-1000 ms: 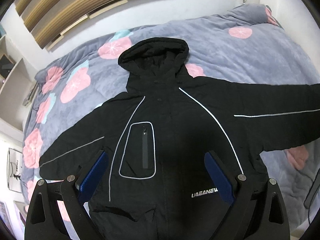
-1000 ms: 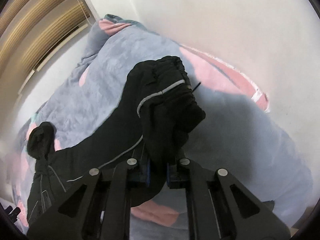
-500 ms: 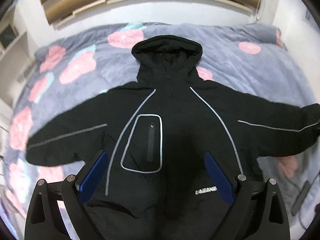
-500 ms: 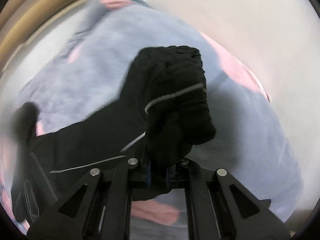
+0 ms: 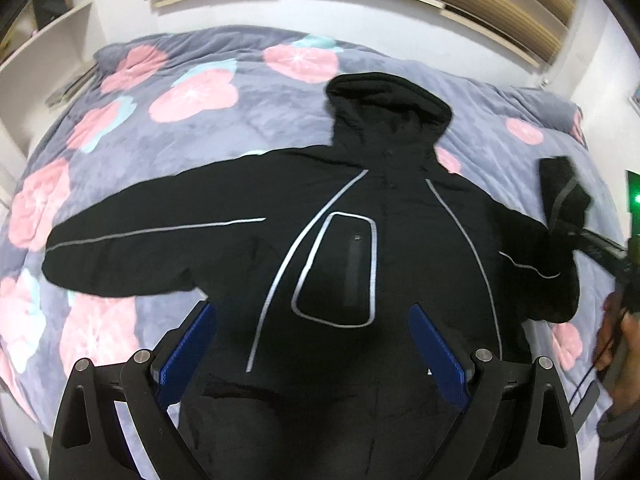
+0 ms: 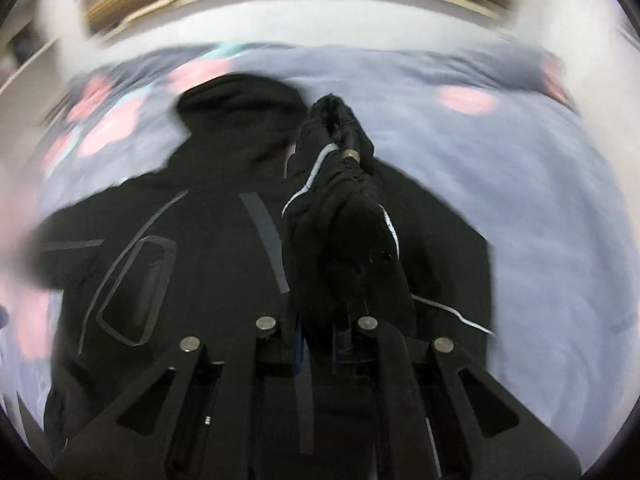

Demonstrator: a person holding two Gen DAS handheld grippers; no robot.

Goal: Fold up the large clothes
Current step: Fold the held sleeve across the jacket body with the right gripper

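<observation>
Setting: bedroom with a wood-slat headboard; bed (image 5: 132, 160) under a grey quilt with pink flowers
Right claw (image 6: 316, 344): jaws pressed together on the cuff of the right-hand sleeve (image 6: 340, 208); sleeve lifted off the bed and held over the chest of the jacket
Left claw (image 5: 312, 344): blue pads (image 5: 188, 344) standing wide apart; nothing between them; hovering above the lower front of the jacket
Jacket (image 5: 360, 248): black, hooded, face up and spread on the quilt; other sleeve (image 5: 152, 248) out flat to the side
Progress: early, by my reading; first sleeve fold under way, not yet laid down; second sleeve, body and hood unfolded
</observation>
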